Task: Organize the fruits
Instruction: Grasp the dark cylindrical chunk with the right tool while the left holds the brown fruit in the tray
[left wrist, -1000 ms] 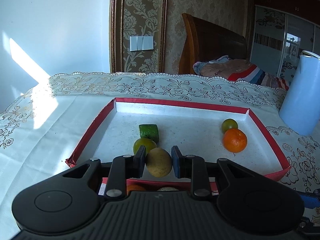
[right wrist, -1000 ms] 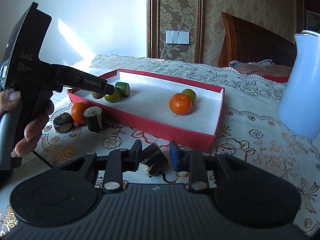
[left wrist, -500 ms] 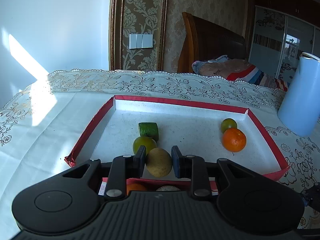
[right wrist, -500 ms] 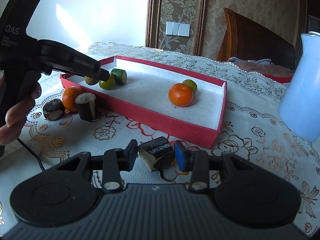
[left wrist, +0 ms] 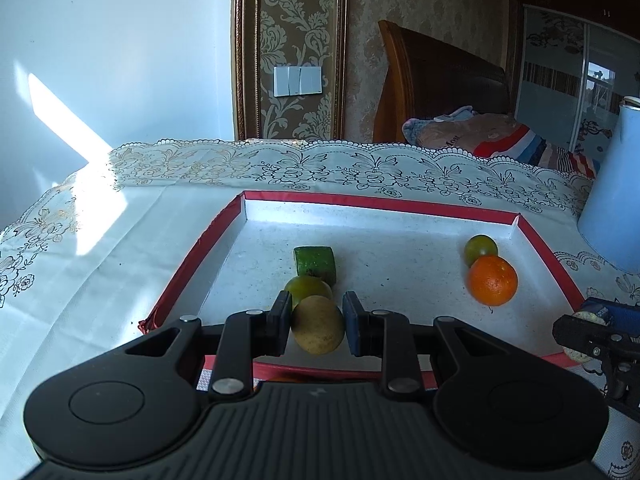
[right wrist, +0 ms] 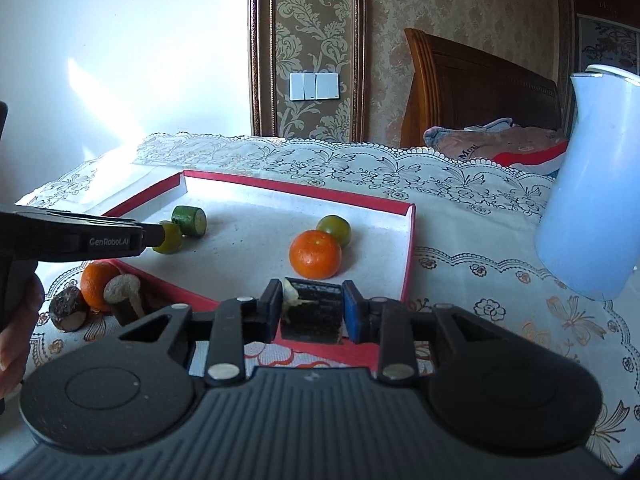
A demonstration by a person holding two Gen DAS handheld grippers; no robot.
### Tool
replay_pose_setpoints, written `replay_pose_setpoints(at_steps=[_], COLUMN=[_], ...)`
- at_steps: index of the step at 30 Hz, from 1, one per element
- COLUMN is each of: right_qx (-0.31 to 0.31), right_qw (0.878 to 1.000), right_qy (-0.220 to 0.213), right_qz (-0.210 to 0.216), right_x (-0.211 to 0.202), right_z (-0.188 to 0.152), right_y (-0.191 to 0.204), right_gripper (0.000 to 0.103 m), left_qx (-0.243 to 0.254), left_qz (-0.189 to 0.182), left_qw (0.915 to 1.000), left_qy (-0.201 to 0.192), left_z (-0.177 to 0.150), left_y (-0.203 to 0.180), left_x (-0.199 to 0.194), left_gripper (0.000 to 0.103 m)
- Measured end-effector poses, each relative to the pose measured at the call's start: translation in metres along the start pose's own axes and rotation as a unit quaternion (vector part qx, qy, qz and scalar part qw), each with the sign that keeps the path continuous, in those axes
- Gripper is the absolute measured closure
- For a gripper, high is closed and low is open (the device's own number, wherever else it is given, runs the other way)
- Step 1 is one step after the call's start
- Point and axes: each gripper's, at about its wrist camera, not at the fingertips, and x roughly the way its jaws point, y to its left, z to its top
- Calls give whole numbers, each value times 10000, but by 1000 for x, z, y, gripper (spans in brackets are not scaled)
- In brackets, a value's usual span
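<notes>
My left jaws (left wrist: 316, 322) clamp a yellowish fruit (left wrist: 318, 330) just over the red tray (left wrist: 380, 202), ready to set down beside the green ones. My right jaws (right wrist: 310, 306) are closing on a dark chunk (right wrist: 312, 314) (carried toward the tray). "GenRobot.AI" marks the left gripper's side.

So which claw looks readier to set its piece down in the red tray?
Probably left: the left claw holds its yellowish fruit over the red tray; the closing right claw carries its dark chunk at the rim.
</notes>
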Motion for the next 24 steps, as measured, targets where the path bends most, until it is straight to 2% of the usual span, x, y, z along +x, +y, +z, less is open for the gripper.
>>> replay_pose_setpoints(at_steps=[13,16,24], right_qx=[301,243,211], right_qw=[9990,9988,9986], right_qy=[141,145,171], right_qz=[-313,-404,-463], right_x=[24,27,34], right_z=[5,6,10], right_y=[-16,-15,-16], right_gripper=[74,85,85], left_qx=[69,144,238], left_qz=[90,132,202], left_qw=[9999,9998,9993], left_qy=[35,56,188], left_z=[-1,0,0], left_y=[-4,-8,-11], left_x=[6,10,20], left_gripper=[76,76,76])
